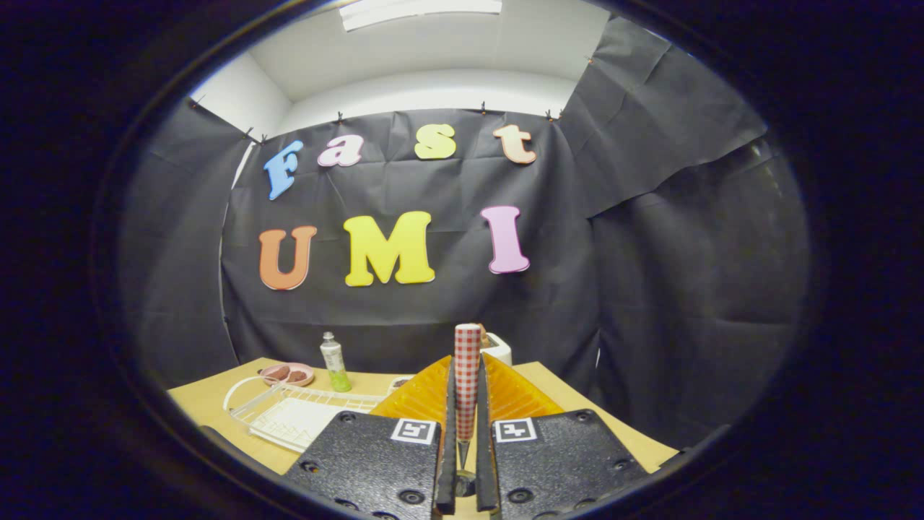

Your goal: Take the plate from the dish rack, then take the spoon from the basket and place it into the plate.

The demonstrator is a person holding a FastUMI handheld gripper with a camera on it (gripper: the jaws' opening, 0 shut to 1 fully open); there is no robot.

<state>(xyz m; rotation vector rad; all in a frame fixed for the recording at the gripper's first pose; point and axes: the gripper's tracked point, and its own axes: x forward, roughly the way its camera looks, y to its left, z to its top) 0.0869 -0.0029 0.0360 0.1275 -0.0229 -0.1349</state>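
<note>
1. The spoon [467, 383] stands upright between the two fingers of the tongs [466, 404], its red-and-white checked handle rising above them and its metal end pointing down into the narrow gap near their base.
2. The tongs are nearly closed, both fingers pressing on the spoon's handle from either side.
3. The plate [286, 373], pink and small, sits on the counter [209, 401] well beyond the fingers and to their left, with some dark brown bits on it.
4. The rack [289, 415], white wire with a white tray under it, lies on the counter just in front of the plate, beside the left finger.
5. A bottle [334, 362] with a green lower half stands upright just right of the plate.
6. A white thing [498, 348] shows just behind the spoon's top; what it is cannot be told.
7. Black cloth hangs behind the counter.
</note>
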